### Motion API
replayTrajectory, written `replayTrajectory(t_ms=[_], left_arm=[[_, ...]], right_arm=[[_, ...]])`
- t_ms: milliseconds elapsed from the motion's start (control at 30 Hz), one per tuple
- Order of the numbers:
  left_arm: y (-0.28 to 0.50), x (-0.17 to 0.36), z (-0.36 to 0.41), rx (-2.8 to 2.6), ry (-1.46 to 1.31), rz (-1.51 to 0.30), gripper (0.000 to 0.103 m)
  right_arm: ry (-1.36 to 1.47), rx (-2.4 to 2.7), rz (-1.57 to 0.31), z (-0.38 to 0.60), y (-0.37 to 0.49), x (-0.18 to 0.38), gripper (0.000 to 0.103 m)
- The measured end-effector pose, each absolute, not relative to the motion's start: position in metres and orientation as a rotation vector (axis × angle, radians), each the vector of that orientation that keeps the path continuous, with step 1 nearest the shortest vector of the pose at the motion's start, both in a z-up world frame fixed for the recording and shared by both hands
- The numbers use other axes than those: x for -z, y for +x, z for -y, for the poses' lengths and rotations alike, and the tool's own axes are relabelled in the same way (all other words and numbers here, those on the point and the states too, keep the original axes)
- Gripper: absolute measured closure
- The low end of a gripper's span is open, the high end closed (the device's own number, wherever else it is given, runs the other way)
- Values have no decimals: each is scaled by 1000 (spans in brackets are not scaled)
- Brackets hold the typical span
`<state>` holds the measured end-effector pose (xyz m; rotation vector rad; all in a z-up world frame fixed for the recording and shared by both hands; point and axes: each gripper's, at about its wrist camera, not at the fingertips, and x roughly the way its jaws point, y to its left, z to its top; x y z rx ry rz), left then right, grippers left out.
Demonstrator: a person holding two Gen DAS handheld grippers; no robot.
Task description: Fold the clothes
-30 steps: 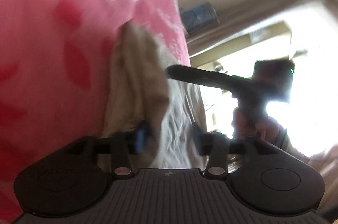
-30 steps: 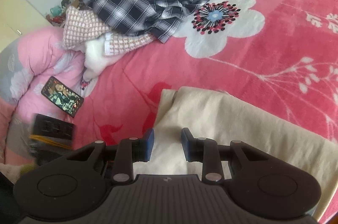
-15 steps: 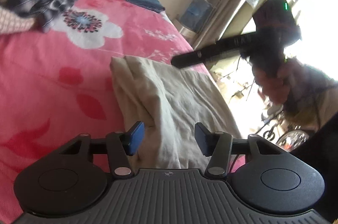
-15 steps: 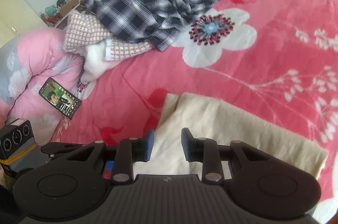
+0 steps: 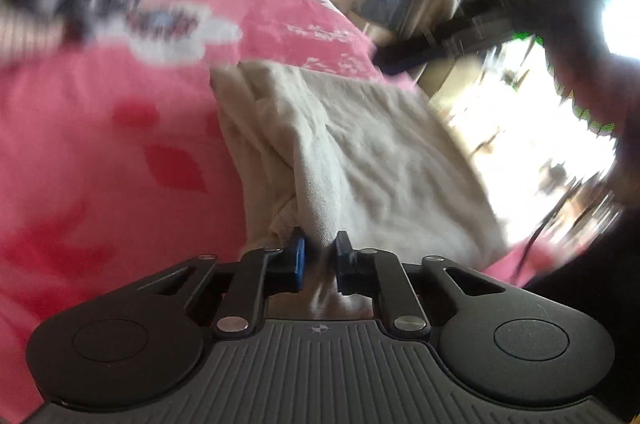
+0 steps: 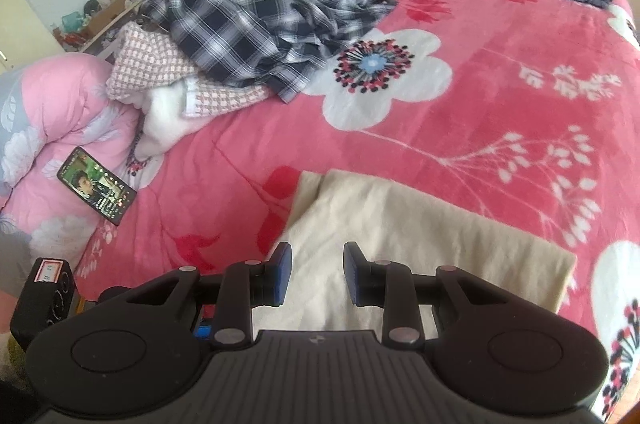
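Folded beige garment (image 5: 360, 152) lies on the near part of the pink floral bed (image 6: 480, 96). Left gripper (image 5: 320, 254) just closed, pinching its near edge. Right gripper (image 6: 318, 274) hangs above it, jaws partly spread, gripping nothing. Plaid shirt pile (image 6: 260, 20) sits far left.

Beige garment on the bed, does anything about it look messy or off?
The beige garment is folded, but its layers fan out unevenly along one edge; the left gripper, jaws just closed, pinches a fold there.
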<state>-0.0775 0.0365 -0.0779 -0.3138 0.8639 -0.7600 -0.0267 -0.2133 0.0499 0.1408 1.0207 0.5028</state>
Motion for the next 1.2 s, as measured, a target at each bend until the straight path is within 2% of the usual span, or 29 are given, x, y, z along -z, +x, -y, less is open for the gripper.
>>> replayTrajectory(t_ms=[133, 233, 300, 333, 400, 433, 467, 500, 533, 567, 600, 633, 700, 800, 967, 1200], left_arm=[[-50, 121, -82, 873, -913, -977, 93], [-46, 153, -85, 843, -967, -1053, 92], [-48, 155, -89, 839, -983, -1043, 90], [-50, 147, -88, 840, -931, -1023, 85], [-57, 124, -83, 838, -783, -956, 68], [-61, 113, -79, 837, -718, -921, 55], [-64, 105, -75, 839, -670, -892, 49], [-66, 98, -70, 844, -623, -866, 49], [-67, 94, -63, 843, -574, -847, 49], [-67, 93, -56, 831, -535, -841, 55], [-66, 95, -51, 817, -511, -847, 62], [-64, 97, -47, 800, -500, -854, 81], [-58, 108, -54, 817, -624, -874, 90], [-45, 140, -82, 897, -1058, -919, 92], [-48, 172, -87, 865, -1223, -969, 91], [-54, 177, -82, 965, -1465, -906, 91]], right_arm=[[156, -484, -1047, 214, -26, -42, 72], [171, -476, -1072, 213, -22, -34, 72], [170, -471, -1090, 211, -20, -29, 72], [166, -469, -1097, 210, -18, -27, 72], [160, -471, -1105, 209, -16, -25, 72], [159, -472, -1107, 208, -16, -24, 72], [160, -473, -1110, 207, -15, -23, 72], [161, -473, -1113, 207, -14, -22, 72], [162, -473, -1116, 206, -13, -22, 72], [163, -475, -1116, 205, -13, -21, 72], [164, -477, -1115, 204, -13, -21, 72], [165, -478, -1113, 203, -13, -21, 72], [170, -480, -1105, 201, -14, -22, 72], [171, -488, -1093, 199, -17, -24, 72], [178, -497, -1089, 195, -17, -23, 72], [223, -507, -1090, 198, -15, -16, 72]])
